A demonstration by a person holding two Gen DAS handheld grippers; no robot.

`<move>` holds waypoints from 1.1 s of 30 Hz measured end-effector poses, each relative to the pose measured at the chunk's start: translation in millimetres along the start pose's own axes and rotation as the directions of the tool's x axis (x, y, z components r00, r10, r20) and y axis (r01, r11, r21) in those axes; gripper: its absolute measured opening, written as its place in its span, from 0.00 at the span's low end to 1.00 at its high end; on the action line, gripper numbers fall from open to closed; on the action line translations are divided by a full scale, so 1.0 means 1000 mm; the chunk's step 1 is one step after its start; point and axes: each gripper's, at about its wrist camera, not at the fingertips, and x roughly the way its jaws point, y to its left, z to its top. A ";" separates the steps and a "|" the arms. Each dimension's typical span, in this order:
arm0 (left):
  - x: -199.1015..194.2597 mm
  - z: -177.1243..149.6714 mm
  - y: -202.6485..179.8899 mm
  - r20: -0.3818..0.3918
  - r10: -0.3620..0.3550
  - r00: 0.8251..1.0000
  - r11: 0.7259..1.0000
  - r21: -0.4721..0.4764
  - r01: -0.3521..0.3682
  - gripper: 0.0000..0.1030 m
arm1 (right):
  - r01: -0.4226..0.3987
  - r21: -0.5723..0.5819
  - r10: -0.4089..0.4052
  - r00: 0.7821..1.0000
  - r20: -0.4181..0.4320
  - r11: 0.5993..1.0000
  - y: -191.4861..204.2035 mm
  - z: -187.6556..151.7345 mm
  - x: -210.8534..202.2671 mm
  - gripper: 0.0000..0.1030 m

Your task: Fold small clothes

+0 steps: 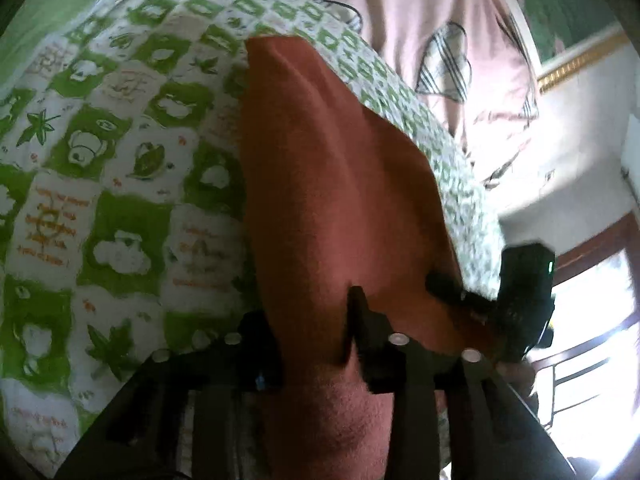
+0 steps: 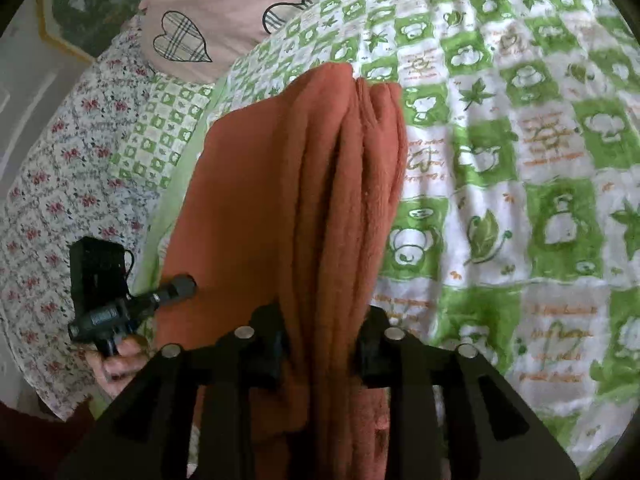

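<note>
Two hand-held grippers, both clamped on one rust-orange garment (image 1: 340,184) above a bed. Left hand-held gripper (image 1: 316,344): black fingers (image 1: 360,312) pinched onto the near edge of the cloth, fabric bulging up between them and falling away toward the bedspread (image 1: 120,160). Right hand-held gripper (image 2: 324,340): jaws closed on a bunched, pleated stretch of the same garment (image 2: 304,184), several vertical folds running away from the grip. Far end of the cloth draped down onto the green-and-white checked bedspread (image 2: 500,160), printed with leaves and cartoon figures. Opposite gripper seen at the frame edge in each view, gripping the cloth's other corner. Behind, a pink top (image 2: 224,12) with plaid heart outlines and floral trousers (image 2: 60,184) of the person standing beside the bed. Motion blur throughout the left wrist view.
</note>
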 end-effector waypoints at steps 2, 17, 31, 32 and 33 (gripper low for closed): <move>-0.003 0.018 0.005 0.022 0.002 1.000 1.000 -0.001 -0.002 0.41 | 0.048 -0.039 -0.048 0.999 0.006 0.998 0.006 -0.002 -0.007 0.39; 0.038 0.175 0.007 0.139 0.122 0.983 0.993 -0.014 -0.121 0.27 | 0.116 -0.048 -0.106 0.978 0.180 0.992 0.015 0.007 -0.065 0.40; -0.018 0.052 -0.012 0.148 0.162 0.976 0.987 -0.012 -0.162 0.46 | 0.137 -0.072 -0.132 0.989 0.073 0.988 0.021 0.046 0.002 0.40; -0.017 0.046 -0.012 0.139 0.167 0.976 0.986 -0.009 -0.168 0.46 | 0.135 -0.068 -0.131 0.989 0.064 0.988 0.021 0.047 0.006 0.31; -0.015 0.041 -0.013 0.129 0.177 0.976 0.984 -0.004 -0.178 0.46 | 0.132 -0.063 -0.128 0.990 0.055 0.989 0.020 0.048 0.009 0.13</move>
